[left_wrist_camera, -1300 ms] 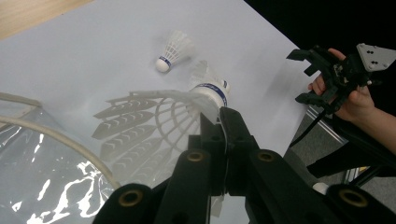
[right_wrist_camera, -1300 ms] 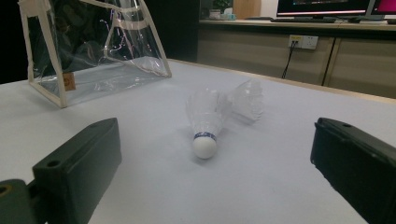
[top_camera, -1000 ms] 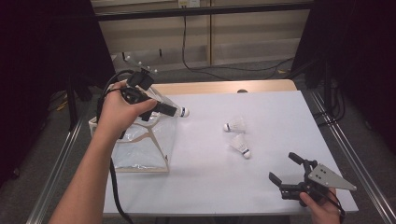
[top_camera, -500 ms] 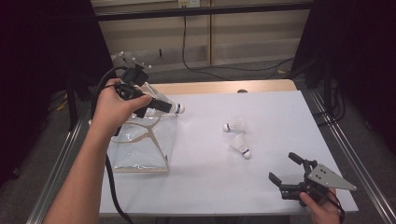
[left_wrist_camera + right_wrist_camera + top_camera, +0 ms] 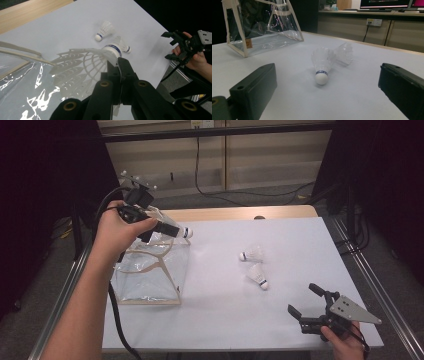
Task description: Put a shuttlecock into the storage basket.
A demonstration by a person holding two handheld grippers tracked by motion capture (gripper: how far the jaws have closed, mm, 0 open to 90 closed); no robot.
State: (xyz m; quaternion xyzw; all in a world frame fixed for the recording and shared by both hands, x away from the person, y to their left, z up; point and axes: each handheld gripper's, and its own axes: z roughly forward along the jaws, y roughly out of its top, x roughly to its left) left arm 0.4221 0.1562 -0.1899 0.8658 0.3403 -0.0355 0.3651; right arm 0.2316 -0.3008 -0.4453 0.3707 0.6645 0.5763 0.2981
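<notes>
Meanwhile, the left gripper point(image 5: 175, 231) is carrying a clamped shuttlecock point(image 5: 85, 60) over the clear bag point(image 5: 150, 275), while the right gripper point(image 5: 306, 301) is waiting released near two more shuttlecocks point(image 5: 254, 267).

White table top point(image 5: 280, 320): bare surface, clean. A wooden strip point(image 5: 235, 213) runs along its far edge. Metal rails point(image 5: 380, 290) flank the table on both sides. Beyond it stand pale wooden cabinets point(image 5: 260, 155); a black cable point(image 5: 197, 165) hangs down from a wall socket point(image 5: 374, 22). Monitors point(image 5: 384, 3) stand on the cabinet top.
</notes>
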